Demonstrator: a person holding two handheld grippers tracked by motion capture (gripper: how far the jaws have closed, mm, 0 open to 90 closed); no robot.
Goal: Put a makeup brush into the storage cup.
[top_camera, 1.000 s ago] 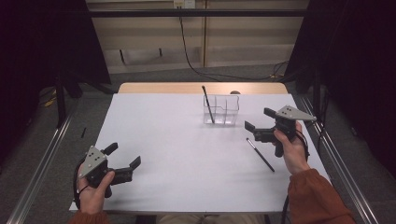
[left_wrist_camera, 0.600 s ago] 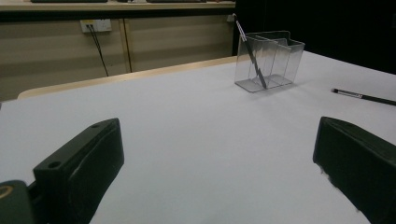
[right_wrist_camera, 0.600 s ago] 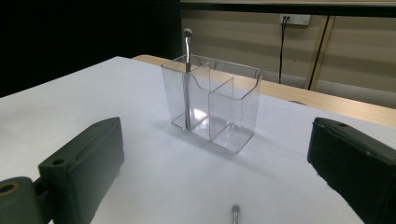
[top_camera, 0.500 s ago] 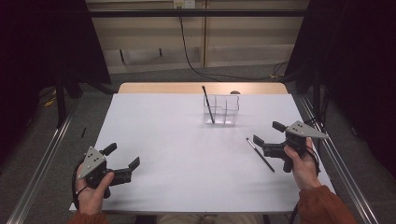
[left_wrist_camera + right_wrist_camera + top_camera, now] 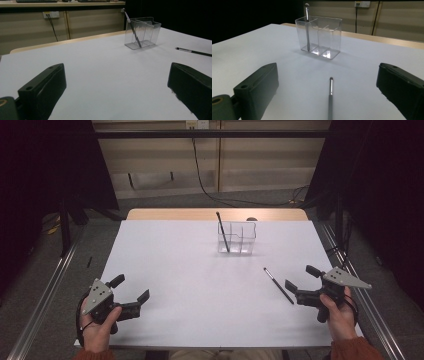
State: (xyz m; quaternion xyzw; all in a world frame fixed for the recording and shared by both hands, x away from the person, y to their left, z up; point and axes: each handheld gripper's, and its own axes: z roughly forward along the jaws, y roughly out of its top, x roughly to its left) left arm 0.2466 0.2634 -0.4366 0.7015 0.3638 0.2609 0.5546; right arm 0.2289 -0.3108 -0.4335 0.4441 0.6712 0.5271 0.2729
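On the white table (image 5: 200, 285), just ahead of the right gripper (image 5: 302, 284), a thin dark pen (image 5: 278, 285) lay flat, well short of the clear holder (image 5: 237, 238) at the far middle. A second pen (image 5: 223, 231) stood tilted in the holder's left compartment. The right gripper's jaws stood wide apart and empty, the lying pen between their lines in the right gripper view (image 5: 330, 100). The left gripper (image 5: 131, 293) rested at the near left corner, jaws likewise wide and holding nothing.

The lying pen appeared light, rigid and smooth, so liable to roll or slip; a hold across the mid-shaft seemed soundest. Its long axis ran diagonally, the lighter tip pointing toward the holder, the other end toward the person's right hand (image 5: 340, 317).
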